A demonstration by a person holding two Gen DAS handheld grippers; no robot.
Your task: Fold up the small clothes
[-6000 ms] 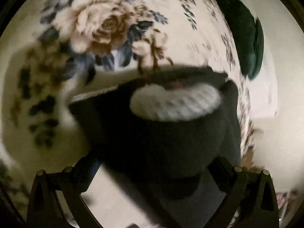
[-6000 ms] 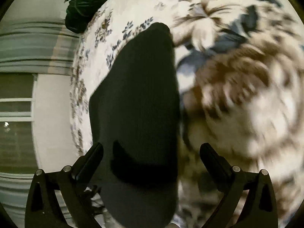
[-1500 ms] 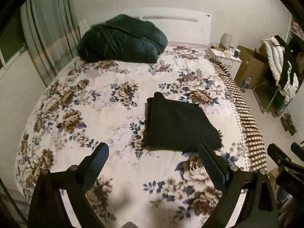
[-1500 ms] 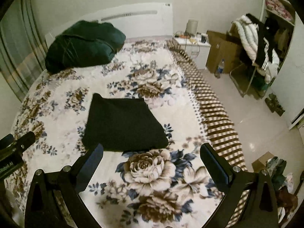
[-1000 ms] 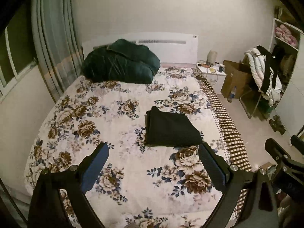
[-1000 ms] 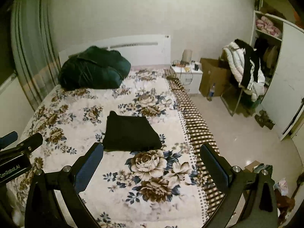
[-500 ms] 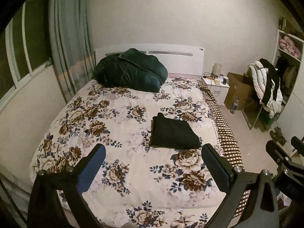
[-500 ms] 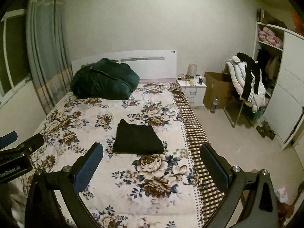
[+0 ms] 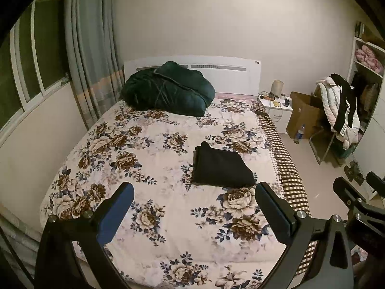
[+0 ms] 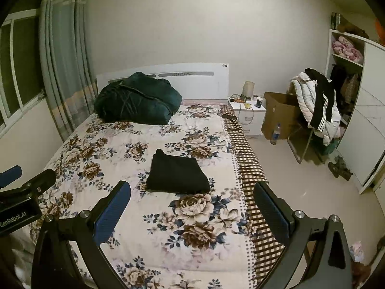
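A folded black garment point(image 9: 222, 167) lies flat on the flowered bedspread point(image 9: 134, 149), a little right of the middle of the bed and nearer the foot than the headboard; in the right wrist view the same garment point(image 10: 178, 174) sits as a neat rectangle with its folded edge to the left. The left gripper point(image 9: 193, 193) hangs in the air at the near end of the bed, its two fingers spread wide apart with nothing between them, and the garment shows in the gap well beyond the tips. The right gripper point(image 10: 192, 192) is likewise spread wide and holds nothing, also at the near end of the bed and well apart from the garment. Each gripper shows at the edge of the other's view: the right one at the far right of the left wrist view, the left one at the far left of the right wrist view. At the far end of the bed a bundled dark green quilt point(image 9: 168, 89) rests against the white headboard point(image 9: 231, 77). A curtain point(image 9: 89, 55) hangs beside a window point(image 9: 28, 48) on the left. To the right of the bed stand a white nightstand point(image 10: 247, 115) with small items on top, a cardboard box point(image 10: 279, 115) with a bottle point(image 10: 275, 133) on the floor just in front of it, and a chair draped with a white jacket point(image 10: 317, 110). A white shelf unit point(image 10: 349, 55) stands against the right wall.
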